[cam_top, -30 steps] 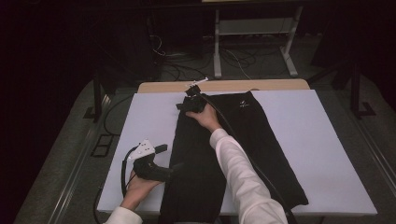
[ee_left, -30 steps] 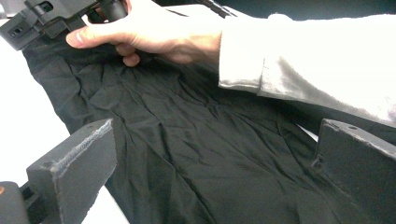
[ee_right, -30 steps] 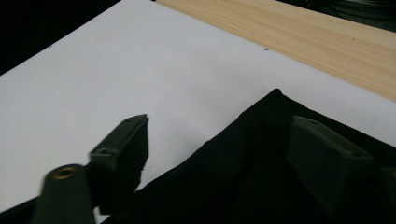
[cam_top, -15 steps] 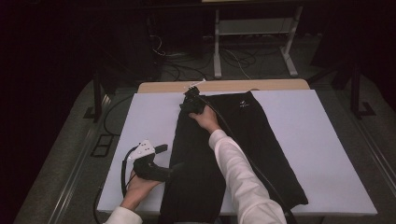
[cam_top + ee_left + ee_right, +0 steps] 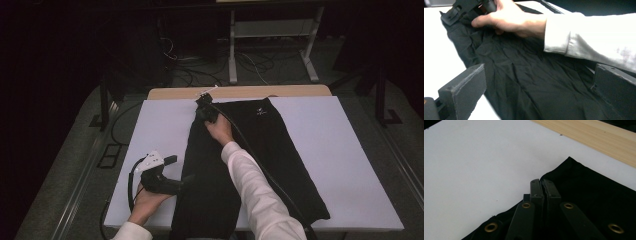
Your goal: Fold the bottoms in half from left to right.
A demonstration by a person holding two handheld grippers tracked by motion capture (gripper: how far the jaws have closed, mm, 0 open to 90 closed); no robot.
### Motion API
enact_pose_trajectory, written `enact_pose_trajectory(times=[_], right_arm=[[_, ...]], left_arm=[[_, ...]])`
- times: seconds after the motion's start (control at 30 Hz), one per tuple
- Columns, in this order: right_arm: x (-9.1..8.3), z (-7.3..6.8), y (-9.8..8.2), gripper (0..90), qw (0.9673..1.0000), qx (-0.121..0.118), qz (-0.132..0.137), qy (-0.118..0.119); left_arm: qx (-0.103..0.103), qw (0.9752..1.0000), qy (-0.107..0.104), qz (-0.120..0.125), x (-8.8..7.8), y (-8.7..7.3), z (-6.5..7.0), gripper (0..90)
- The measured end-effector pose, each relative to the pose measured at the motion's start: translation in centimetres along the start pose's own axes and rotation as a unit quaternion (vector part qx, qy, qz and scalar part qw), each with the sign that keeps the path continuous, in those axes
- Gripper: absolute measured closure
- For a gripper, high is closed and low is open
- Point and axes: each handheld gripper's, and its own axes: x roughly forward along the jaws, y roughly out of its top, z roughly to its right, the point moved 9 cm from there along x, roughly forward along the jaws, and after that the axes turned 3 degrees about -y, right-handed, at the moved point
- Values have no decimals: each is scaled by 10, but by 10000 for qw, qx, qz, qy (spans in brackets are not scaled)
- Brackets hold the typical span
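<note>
A: The right gripper (image 5: pixel 204 106) sits in the upper middle of the high view, at the far left corner of the black garment (image 5: pixel 250 165), which lies lengthwise down the centre of the white table (image 5: pixel 350 150). In the right gripper view its jaws are pressed together on the cloth edge, at bottom centre of the frame. They have just been closing, with the hem between them.

B: And the risk?

A: The bite looks thin, only the very edge. If the hand pulls hard, the fabric could slip free, or just one layer could lift and the rest stay flat and bunch. The trailing cable (image 5: pixel 260 160) crosses the cloth, so it could drag a fold askew.

B: The left gripper (image 5: pixel 172 175)?

A: At lower left of the high view, beside the garment's near edge. In the left gripper view its jaws stand wide apart over the cloth, holding nothing. Unpinned, the near end could slide along.

B: What differs from a second ago?

A: Almost nothing else; both hands keep their places.
</note>
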Motion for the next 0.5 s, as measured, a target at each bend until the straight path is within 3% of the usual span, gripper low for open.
enact_pose_trajectory(times=[0.13, 0.27, 0.5], right_arm=[[-5, -1, 4, 865, 10000, 14, 89, 23], [-13, -2, 8, 866, 9998, 44, 188, 95], [-25, -2, 7, 869, 9992, 72, 374, 134]], left_arm=[[-202, 9997, 108, -78, -6, -5, 0, 0], [-249, 9993, 197, -183, -11, -8, 2, 0], [-343, 9988, 138, -336, -12, -13, 6, 0]])
